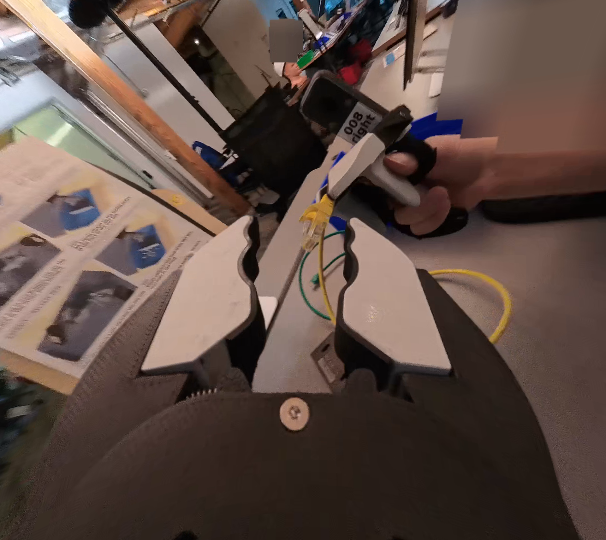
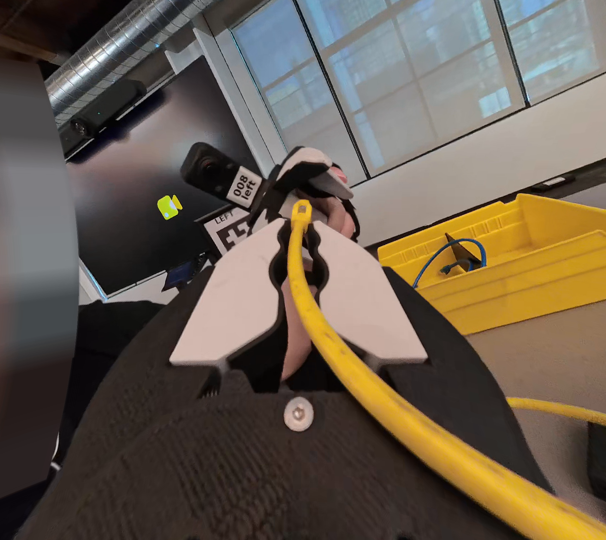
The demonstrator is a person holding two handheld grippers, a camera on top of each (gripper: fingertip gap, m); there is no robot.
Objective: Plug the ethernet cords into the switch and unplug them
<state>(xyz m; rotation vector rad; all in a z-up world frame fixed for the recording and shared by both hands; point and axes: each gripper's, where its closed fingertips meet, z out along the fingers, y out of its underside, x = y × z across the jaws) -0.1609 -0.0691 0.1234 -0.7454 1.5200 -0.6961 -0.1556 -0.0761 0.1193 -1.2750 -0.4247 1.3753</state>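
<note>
Cord (image 2: 296, 281) pinched behind its plug (image 2: 301, 209) by right gripper (image 2: 299, 231), twelve o'clock.
Light, floppy: grip the stiff boot. Left gripper (image 1: 300, 257) gapes, empty.

- The gap between the left gripper (image 1: 300, 240)'s spread fingers was left clear.
- Just ahead, the path was blocked by the yellow cord (image 1: 319, 219)'s plug, pinched in the right gripper (image 1: 329, 193).
- Bench (image 1: 541, 311) room was crossed by green cord (image 1: 306, 281) loops.
- The right side was walled by a yellow bin (image 2: 541, 265).

Yellow ethernet cord (image 2: 328, 327) held off table, clear plug (image 1: 311, 234) hanging down, green cord (image 1: 306, 291) lying looped
</note>
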